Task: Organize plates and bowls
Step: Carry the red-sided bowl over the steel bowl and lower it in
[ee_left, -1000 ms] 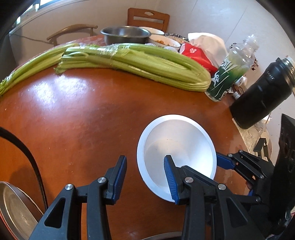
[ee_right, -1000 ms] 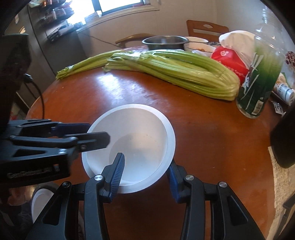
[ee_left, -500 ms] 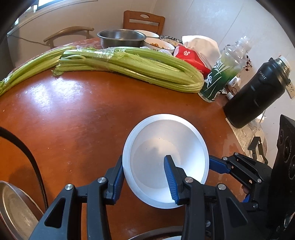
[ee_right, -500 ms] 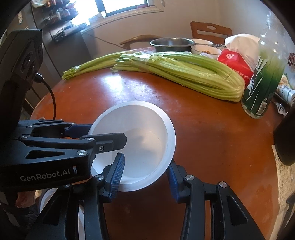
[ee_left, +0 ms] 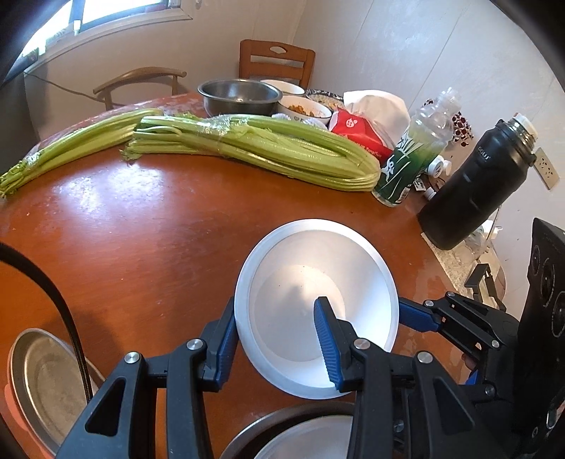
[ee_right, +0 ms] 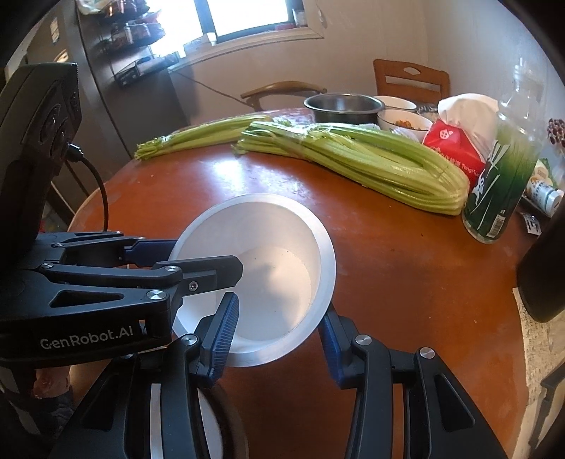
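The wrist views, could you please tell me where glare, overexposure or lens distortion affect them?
Left wrist view: window light glares in pale patches on the round reddish-brown wooden table, and the fisheye bows its edge. Right wrist view: the window is blown out white; the clear green-labelled plastic bottle stretches at the right edge.

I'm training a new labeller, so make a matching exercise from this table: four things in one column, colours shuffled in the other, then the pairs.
Things:
1. bowl held by both grippers
2. flask
3. celery
4. tissue pack

Colours:
A. red
B. white
C. green
D. black

Pairs: 1-B, 2-D, 3-C, 4-A
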`<state>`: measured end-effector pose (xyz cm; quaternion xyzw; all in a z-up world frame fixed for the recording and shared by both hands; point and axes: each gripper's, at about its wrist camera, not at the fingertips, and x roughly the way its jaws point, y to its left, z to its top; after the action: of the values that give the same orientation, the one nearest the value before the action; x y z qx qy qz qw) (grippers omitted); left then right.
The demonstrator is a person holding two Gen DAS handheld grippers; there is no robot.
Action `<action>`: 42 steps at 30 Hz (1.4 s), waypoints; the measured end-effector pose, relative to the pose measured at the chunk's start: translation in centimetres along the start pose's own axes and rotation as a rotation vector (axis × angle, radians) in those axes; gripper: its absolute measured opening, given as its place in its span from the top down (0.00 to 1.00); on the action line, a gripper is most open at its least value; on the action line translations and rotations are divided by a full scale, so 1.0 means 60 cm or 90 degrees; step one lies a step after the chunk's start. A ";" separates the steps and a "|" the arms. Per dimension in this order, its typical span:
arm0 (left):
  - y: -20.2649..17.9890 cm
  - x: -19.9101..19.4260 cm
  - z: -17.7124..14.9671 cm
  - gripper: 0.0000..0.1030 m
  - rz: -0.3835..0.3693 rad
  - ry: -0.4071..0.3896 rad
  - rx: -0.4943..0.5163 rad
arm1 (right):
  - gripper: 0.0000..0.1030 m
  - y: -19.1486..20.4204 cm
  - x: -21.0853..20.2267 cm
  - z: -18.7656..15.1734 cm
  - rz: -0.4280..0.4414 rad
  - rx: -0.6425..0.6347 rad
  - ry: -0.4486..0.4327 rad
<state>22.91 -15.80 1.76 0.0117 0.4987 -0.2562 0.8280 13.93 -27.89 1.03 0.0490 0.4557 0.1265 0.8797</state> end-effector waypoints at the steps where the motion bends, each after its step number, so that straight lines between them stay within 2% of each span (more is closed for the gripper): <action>1: 0.000 -0.005 -0.002 0.60 0.001 -0.003 0.000 | 0.55 0.003 -0.003 0.000 0.000 -0.001 -0.001; 42: -0.024 -0.157 -0.094 0.60 0.007 -0.083 0.031 | 0.54 0.106 -0.135 -0.054 -0.013 -0.050 -0.068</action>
<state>14.14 -11.60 7.11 0.0180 0.4373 -0.2644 0.8594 5.68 -24.04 6.81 0.0166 0.4036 0.1322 0.9052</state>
